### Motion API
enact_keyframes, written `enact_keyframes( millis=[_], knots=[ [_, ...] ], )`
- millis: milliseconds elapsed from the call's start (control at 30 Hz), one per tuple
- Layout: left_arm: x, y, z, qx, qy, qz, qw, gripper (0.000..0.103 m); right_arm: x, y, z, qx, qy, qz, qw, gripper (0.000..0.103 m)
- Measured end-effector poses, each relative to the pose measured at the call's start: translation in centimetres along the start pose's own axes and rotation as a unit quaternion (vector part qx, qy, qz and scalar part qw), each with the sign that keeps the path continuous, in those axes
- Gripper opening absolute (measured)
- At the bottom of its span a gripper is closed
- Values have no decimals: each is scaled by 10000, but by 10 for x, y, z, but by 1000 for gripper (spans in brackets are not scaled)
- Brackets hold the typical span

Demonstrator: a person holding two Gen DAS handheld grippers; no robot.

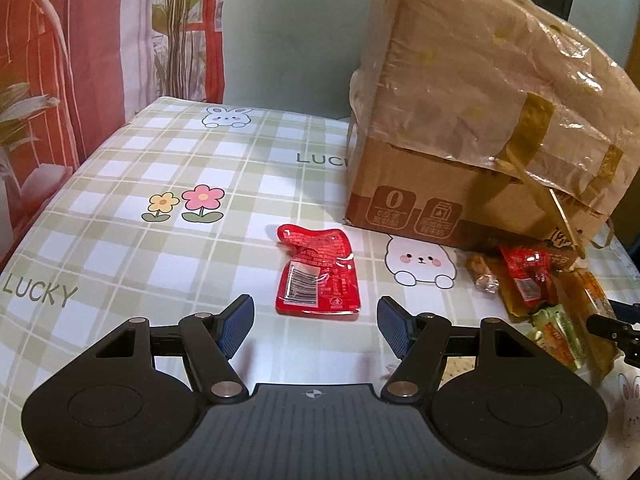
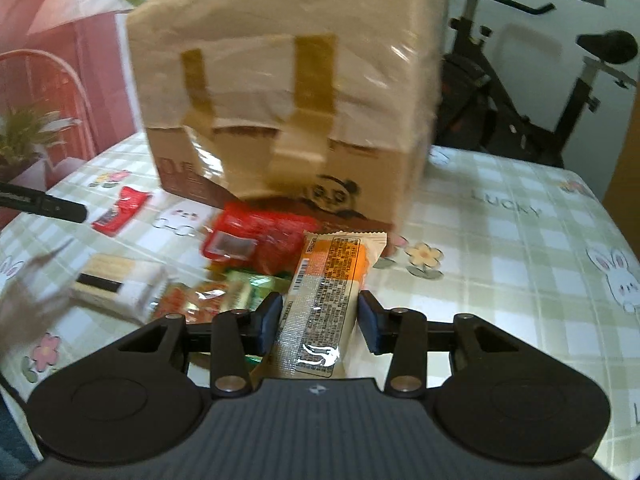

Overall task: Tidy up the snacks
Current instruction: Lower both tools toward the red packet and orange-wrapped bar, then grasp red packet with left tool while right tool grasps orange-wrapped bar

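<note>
My left gripper (image 1: 316, 326) is open and empty, just short of a red snack packet (image 1: 320, 276) lying flat on the checked tablecloth. My right gripper (image 2: 318, 326) is shut on a long orange-and-white snack bar (image 2: 326, 292), which sticks forward between the fingers. Behind the bar lies a pile of snacks: a red packet (image 2: 256, 240), a green packet (image 2: 248, 286) and a white wrapped bar (image 2: 120, 284). The same pile shows at the right in the left wrist view (image 1: 536, 288). The small red packet also shows at the left of the right wrist view (image 2: 120, 210).
A taped cardboard box (image 1: 480, 120) wrapped in plastic stands at the back of the table, also close ahead in the right wrist view (image 2: 288, 92). An exercise bike (image 2: 540, 80) stands beyond the table. A red printed curtain (image 1: 60, 60) hangs at the left.
</note>
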State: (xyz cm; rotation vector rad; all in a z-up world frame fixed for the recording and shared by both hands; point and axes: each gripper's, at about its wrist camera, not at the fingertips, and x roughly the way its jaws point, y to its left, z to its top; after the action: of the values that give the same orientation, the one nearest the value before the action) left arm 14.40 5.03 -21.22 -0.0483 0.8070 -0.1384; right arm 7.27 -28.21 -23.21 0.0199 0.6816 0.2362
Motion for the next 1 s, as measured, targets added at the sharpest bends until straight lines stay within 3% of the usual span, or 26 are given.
enact_keyframes(
  millis=[367,867,967,1000],
  knots=[
    [23,7,9,-76,-47,191,9998,70,5,-8,-15,-55,-194,12,9998,44],
    [66,-13,24,14,-35,400,9992,71,6,-10,-22,71,-387,22,9992,44],
    [68,-15,24,35,-74,481,9988,71,6,-11,-22,65,-379,29,9993,44],
    [67,-16,23,52,-92,522,9986,64,7,-10,-22,61,-374,30,9993,44]
  ],
)
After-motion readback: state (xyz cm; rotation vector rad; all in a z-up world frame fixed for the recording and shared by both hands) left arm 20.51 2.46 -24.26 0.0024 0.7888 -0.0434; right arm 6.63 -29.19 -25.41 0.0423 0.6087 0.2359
